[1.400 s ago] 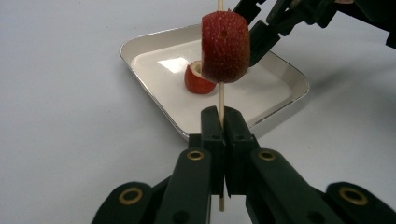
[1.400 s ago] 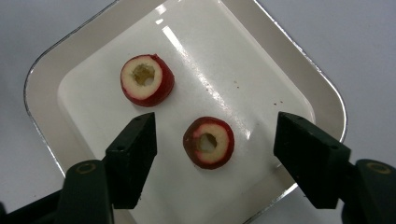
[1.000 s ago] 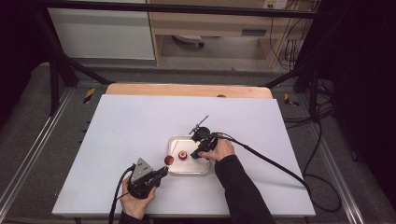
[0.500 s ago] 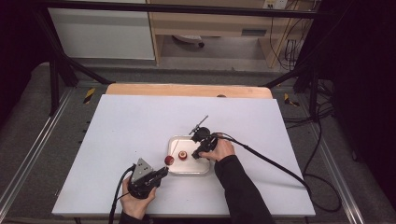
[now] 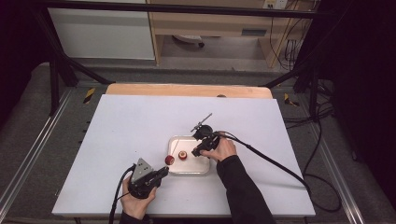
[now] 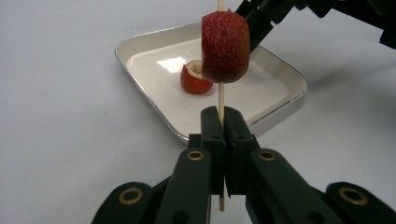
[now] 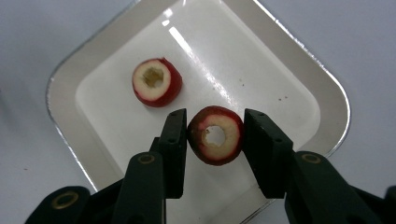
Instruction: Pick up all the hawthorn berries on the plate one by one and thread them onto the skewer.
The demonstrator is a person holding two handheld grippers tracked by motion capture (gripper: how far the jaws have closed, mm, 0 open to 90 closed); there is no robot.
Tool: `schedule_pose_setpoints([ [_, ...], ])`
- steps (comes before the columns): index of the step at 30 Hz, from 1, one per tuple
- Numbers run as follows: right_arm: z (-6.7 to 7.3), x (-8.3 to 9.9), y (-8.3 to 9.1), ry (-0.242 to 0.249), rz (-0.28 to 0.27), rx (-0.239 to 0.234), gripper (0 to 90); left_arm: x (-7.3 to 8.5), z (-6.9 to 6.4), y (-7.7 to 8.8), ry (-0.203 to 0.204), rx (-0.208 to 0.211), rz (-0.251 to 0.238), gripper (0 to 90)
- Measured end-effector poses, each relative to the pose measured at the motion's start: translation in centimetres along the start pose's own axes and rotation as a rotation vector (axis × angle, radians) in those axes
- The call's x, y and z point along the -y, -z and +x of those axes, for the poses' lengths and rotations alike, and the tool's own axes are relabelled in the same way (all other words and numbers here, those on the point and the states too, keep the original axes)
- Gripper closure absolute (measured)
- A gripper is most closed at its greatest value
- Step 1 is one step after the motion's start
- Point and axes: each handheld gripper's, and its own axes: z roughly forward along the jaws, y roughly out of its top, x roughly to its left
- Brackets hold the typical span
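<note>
Black jaws with brass screws; black sleeve (image 5: 243,186); trailing black cables.

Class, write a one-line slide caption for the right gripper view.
Right gripper closing around a cored fruit ring over a white tray.

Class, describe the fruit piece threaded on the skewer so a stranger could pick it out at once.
On the white table sits a shallow white tray. At its near-left corner the left tongs clamp a thin wooden skewer. The red, seed-dotted piece is pierced on that stick, raised off the tray, unlike the pieces lying inside.
</note>
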Motion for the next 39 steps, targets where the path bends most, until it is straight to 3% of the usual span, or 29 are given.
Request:
schedule_pose_setpoints([
  [3,0.2,0.1,1.5,-0.032,-0.093,-0.027,61.3,0.0,-0.2,-0.1,0.004,0.006,-0.006,88.5],
  [4,0.2,0.1,1.5,-0.032,-0.093,-0.027,61.4,-0.1,-0.2,-0.1,0.002,0.007,-0.007,88.5],
  [5,0.2,0.2,2.1,-0.046,-0.137,-0.042,61.4,-0.1,-0.3,-0.1,0.001,0.007,-0.007,88.5],
  [9,0.2,0.6,3.0,-0.063,-0.198,-0.058,61.4,-0.1,-0.5,-0.1,0.002,0.008,-0.013,88.5],
  [10,0.1,1.0,3.6,-0.086,-0.257,-0.074,61.4,-0.1,-0.5,-0.1,-0.001,0.008,-0.015,88.5],
  [11,0.1,1.0,3.6,-0.086,-0.257,-0.074,61.4,-0.2,-0.6,-0.1,-0.001,0.008,-0.017,88.5],
  [12,0.0,1.4,4.2,-0.114,-0.315,-0.098,61.4,-0.2,-0.8,-0.2,-0.004,0.011,-0.018,88.5],
  [14,0.0,1.6,4.4,-0.122,-0.337,-0.102,61.4,-0.2,-0.8,-0.2,-0.006,0.012,-0.019,88.5],
  [15,-0.1,2.2,5.0,-0.153,-0.402,-0.125,61.4,-0.3,-1.0,-0.3,-0.005,0.015,-0.02,88.5],
  [18,-0.3,3.0,5.7,-0.184,-0.479,-0.146,61.4,-0.4,-1.3,-0.4,-0.013,0.017,-0.023,88.5],
  [20,-0.4,3.2,5.8,-0.192,-0.499,-0.15,61.4,-0.5,-1.7,-0.6,-0.018,0.022,-0.022,88.5],
  [24,-0.8,4.6,6.5,-0.271,-0.645,-0.198,61.4,-0.7,-2.2,-0.9,-0.023,0.029,-0.018,88.5],
  [26,-0.9,4.9,6.7,-0.297,-0.68,-0.224,61.4,-0.8,-2.4,-1.1,-0.031,0.031,-0.014,88.5],
  [33,-0.9,5.7,7.2,-0.354,-0.784,-0.244,61.4,-1.4,-3.5,-1.7,-0.053,0.046,-0.008,88.5],
  [39,-0.5,5.7,7.3,-0.374,-0.832,-0.243,61.5,-1.7,-4.3,-2.2,-0.053,0.061,-0.01,88.5],
])
